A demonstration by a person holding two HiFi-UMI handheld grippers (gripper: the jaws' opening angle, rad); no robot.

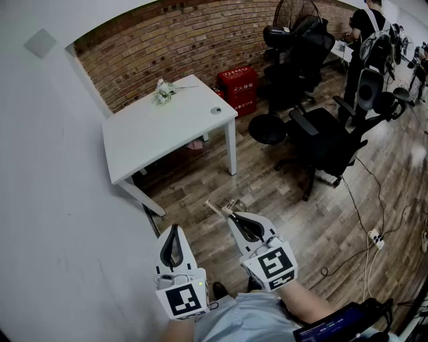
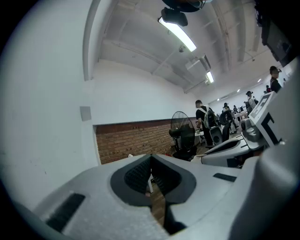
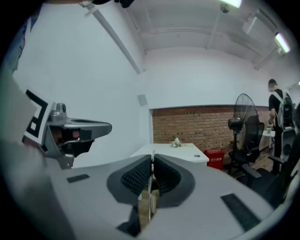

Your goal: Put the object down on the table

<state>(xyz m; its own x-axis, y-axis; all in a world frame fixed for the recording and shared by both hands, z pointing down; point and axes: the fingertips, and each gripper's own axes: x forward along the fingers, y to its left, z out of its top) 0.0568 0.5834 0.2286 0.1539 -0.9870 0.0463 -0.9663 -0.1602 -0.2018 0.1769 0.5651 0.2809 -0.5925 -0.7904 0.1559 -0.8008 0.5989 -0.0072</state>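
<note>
Nearest are the person's two grippers, held low over the wood floor. The left gripper has its jaws pressed together at the tips, with nothing between them; its own view shows only floor through the gap behind the pads. The right gripper, just beside it and a little further forward, is clenched on one thin pale object, which pokes out past its tips. In the right gripper view the object stands edge-on between the closed pads. It is in the air, well apart from the table. Beyond stands one white table, carrying one bunch of white flowers at its far edge and one small round thing near the right corner. Past it, one red box sits against the brick wall. To the right are black office chairs, at least three, overlapping, then one fan and one person standing at the back.
</note>
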